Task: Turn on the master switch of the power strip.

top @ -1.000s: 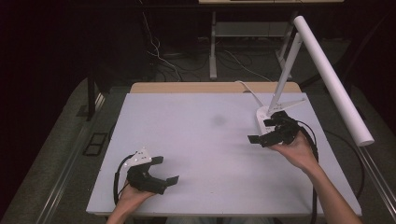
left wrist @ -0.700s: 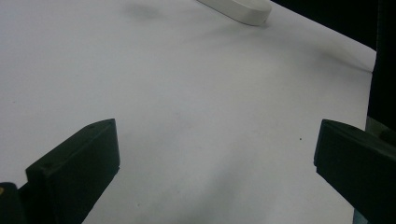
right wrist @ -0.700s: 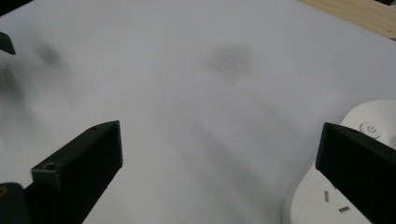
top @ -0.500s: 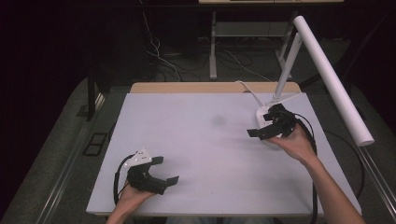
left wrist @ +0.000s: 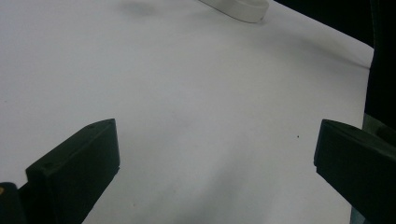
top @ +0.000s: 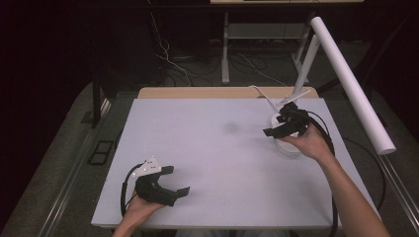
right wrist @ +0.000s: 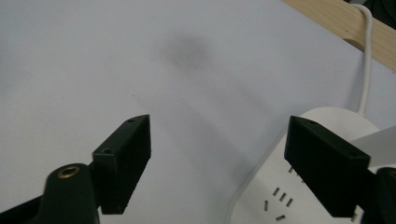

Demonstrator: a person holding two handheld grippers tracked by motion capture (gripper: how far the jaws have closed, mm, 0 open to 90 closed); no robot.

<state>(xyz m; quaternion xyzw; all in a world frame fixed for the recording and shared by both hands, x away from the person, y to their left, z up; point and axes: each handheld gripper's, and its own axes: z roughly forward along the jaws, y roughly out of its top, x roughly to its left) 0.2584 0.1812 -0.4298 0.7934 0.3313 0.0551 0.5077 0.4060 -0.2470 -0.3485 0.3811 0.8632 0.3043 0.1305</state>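
Your left gripper [top: 174, 181] sat near surface's [top: 207, 158] front-left corner, jaws wide apart, holding nothing. Your right gripper [top: 279, 124] hovered near right edge, over white power strip [right wrist: 299, 186], jaws wide apart, empty. Strip's cord [right wrist: 366, 60] ran off back edge.

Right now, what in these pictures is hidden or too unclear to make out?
- Lamp base, high view: the right gripper and hand cover most of it.
- Lamp base, right gripper view: cut off by the bottom edge; its socket slots are too blurred to count.
- Lamp base, left gripper view: cut off by the top edge.
- Dark smudge on the table: stain or shadow, unclear.
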